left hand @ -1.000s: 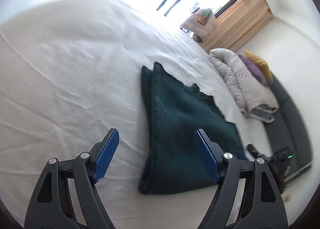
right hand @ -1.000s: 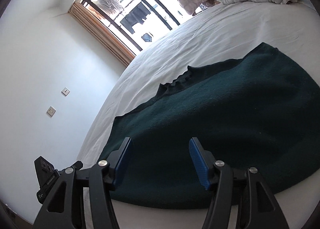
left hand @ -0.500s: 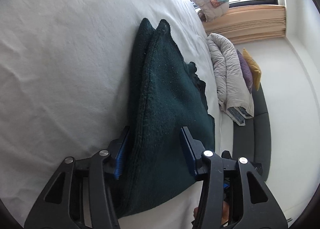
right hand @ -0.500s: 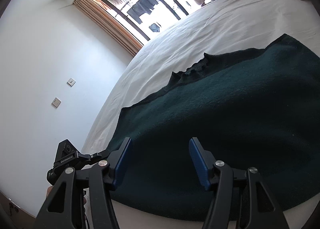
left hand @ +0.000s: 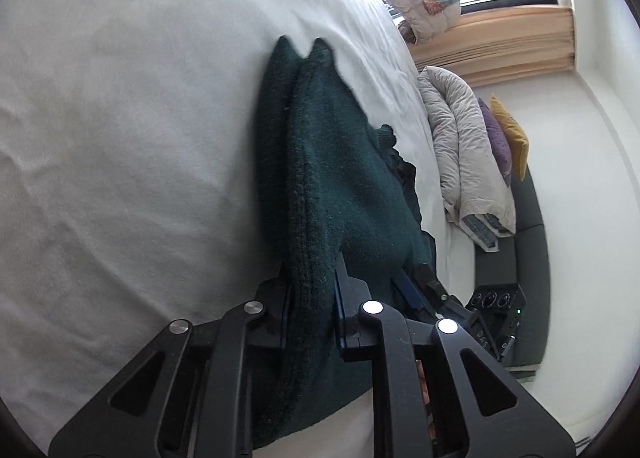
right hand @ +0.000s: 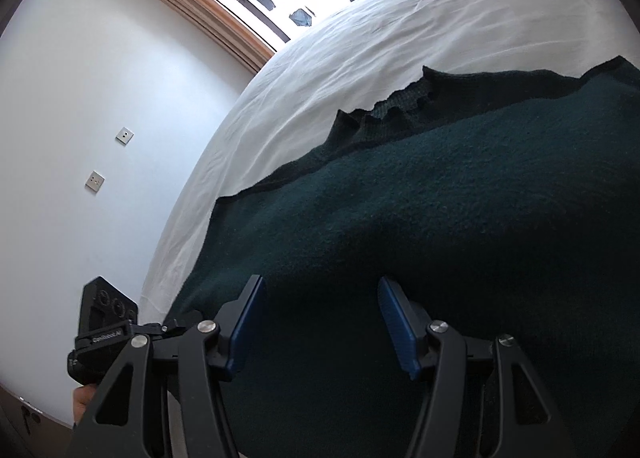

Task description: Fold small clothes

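White bed sheet is covered by the dark green garment, whose near edge is being closed on by the left gripper — the right gripper is held apart above it — so uneven lifting could skew the fold.

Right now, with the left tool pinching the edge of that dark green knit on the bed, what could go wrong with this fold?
1. The left tool is closing on a thick doubled edge of the green knit; it may catch only some layers, so the rest could slip out.
2. The right tool is open over the knit, gripping nothing; lifting on one side alone could skew the fold.
3. The white sheet is wrinkled and could drag along.
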`<action>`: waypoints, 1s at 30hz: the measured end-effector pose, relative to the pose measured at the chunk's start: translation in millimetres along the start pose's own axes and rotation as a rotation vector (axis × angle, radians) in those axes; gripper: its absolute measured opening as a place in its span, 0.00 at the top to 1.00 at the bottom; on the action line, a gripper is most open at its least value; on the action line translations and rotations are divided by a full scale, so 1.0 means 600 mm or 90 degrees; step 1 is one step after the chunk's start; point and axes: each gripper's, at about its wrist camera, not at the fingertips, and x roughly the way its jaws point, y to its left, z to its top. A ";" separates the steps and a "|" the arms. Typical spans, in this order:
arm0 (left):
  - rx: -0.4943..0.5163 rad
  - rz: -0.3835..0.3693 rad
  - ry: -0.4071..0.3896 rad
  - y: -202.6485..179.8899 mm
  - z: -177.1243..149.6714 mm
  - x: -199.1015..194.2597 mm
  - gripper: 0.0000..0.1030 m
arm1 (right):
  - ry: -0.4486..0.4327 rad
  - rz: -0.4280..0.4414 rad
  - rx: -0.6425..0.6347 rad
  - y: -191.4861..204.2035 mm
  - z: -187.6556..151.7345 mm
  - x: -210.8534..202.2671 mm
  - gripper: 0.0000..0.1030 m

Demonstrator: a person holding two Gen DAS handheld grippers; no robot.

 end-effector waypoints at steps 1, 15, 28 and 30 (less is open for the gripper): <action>0.017 0.009 -0.007 -0.018 -0.002 -0.006 0.86 | 0.002 0.004 0.000 -0.003 0.001 0.000 0.42; 0.261 0.106 0.019 -0.261 -0.095 0.154 0.87 | -0.038 0.226 0.170 -0.126 0.060 -0.083 0.32; 0.432 0.229 -0.040 -0.321 -0.180 0.192 0.86 | 0.079 0.184 0.050 -0.029 0.132 -0.018 0.31; 0.440 0.234 -0.045 -0.324 -0.186 0.194 0.86 | 0.099 0.151 0.025 -0.012 0.140 -0.005 0.32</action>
